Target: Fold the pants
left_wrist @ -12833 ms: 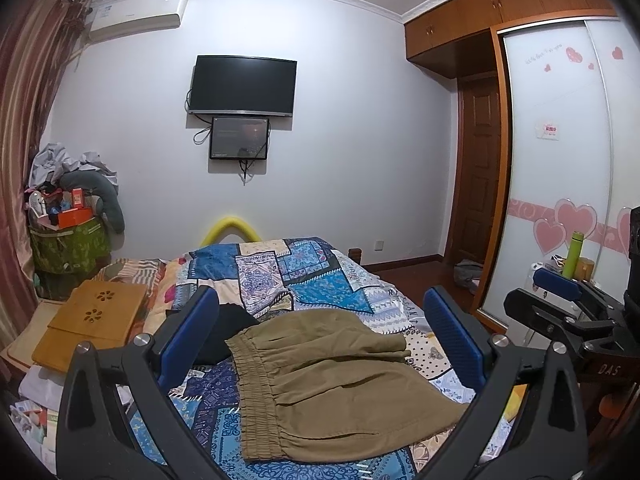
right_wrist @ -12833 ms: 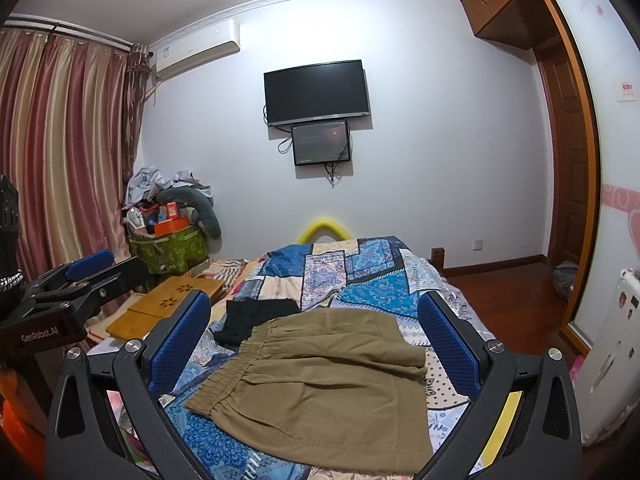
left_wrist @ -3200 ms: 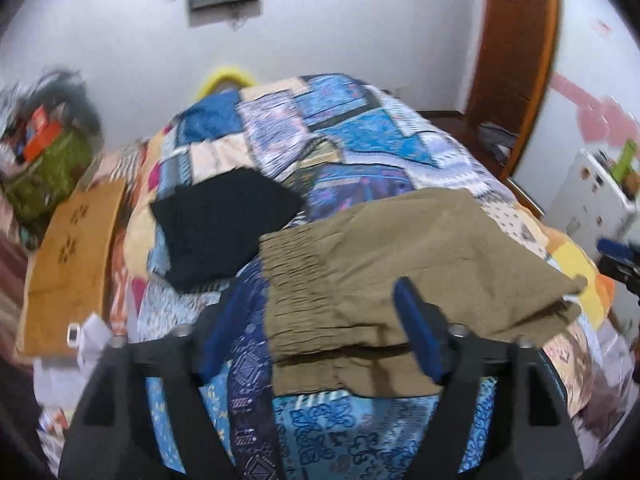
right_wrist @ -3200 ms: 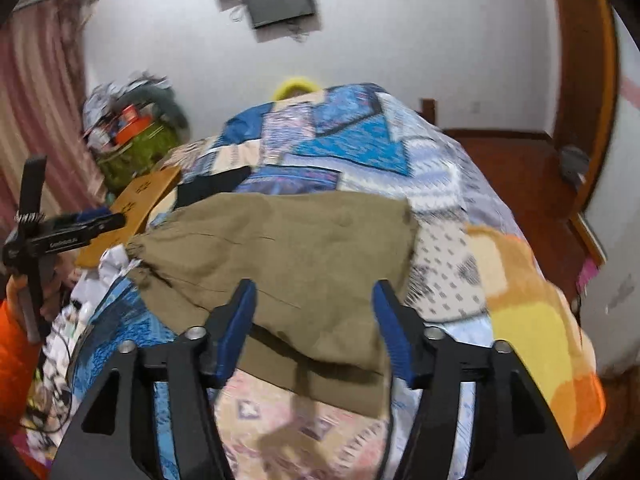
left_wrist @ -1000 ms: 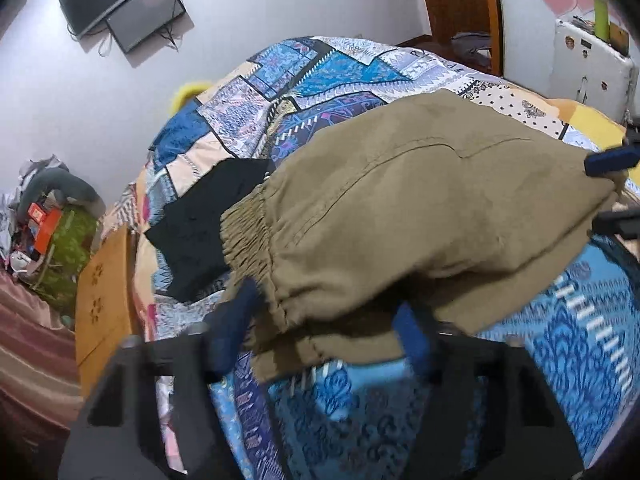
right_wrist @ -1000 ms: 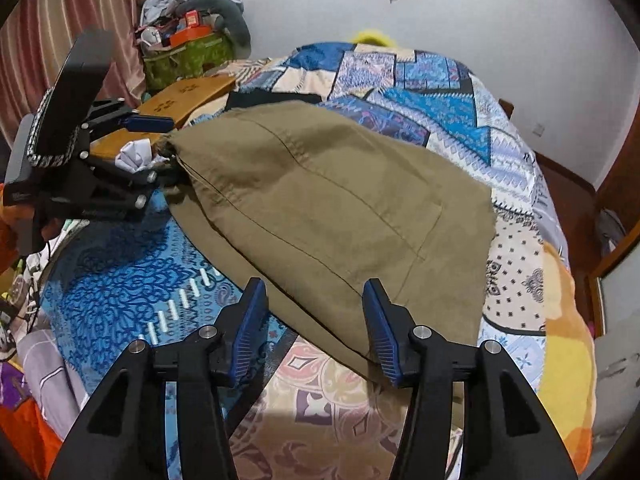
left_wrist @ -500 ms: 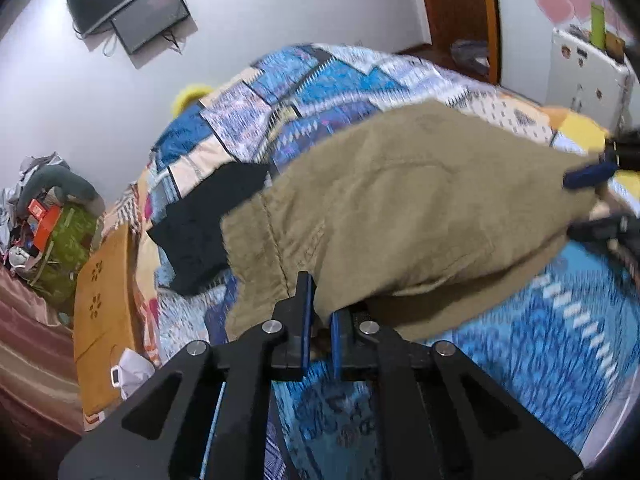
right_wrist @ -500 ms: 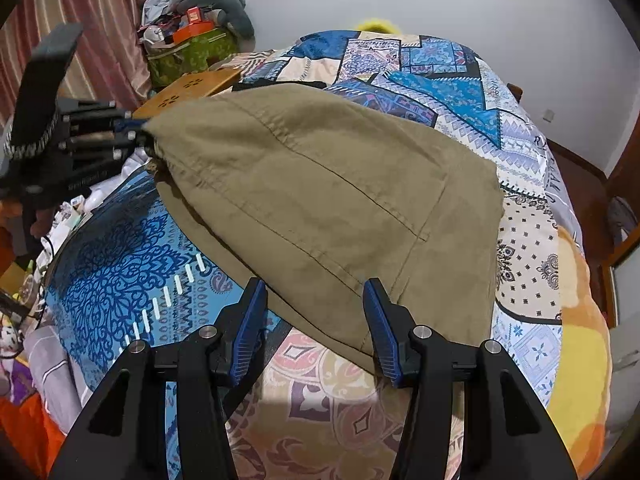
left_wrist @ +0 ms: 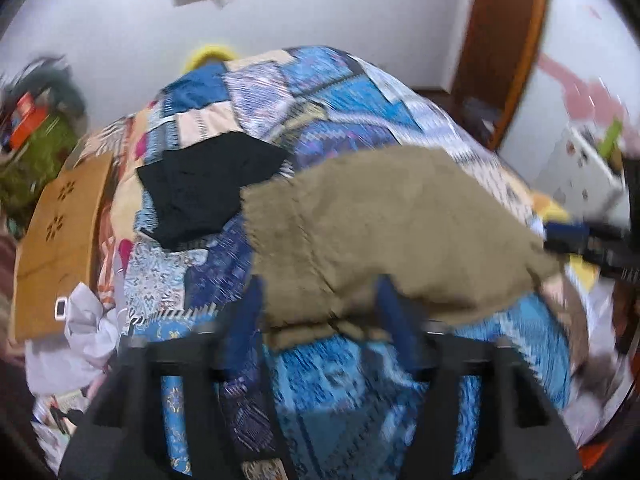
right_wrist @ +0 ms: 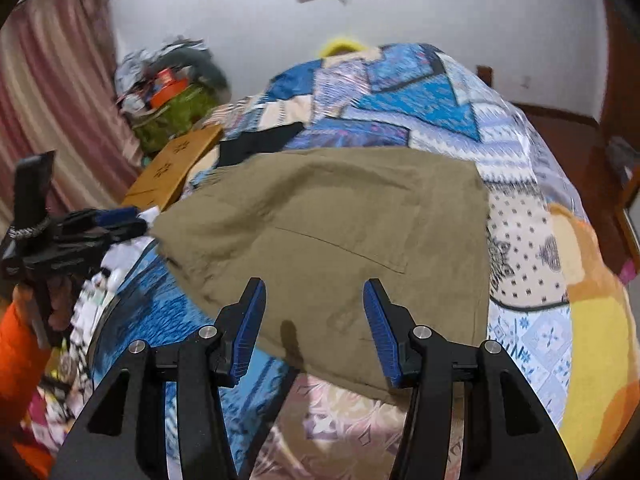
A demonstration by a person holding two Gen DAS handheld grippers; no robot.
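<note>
Pants: doubled over, lying across the bed's near edge for folding.
Left gripper: fingers spread, waistband end between them.
Right gripper: fingers spread, hovering over hem.

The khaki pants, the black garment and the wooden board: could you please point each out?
khaki pants point(right_wrist: 340, 232): right wrist view, middle of top layer.
black garment point(left_wrist: 200, 188): left wrist view, its centre.
wooden board point(left_wrist: 60, 232): left wrist view, flat top.
</note>
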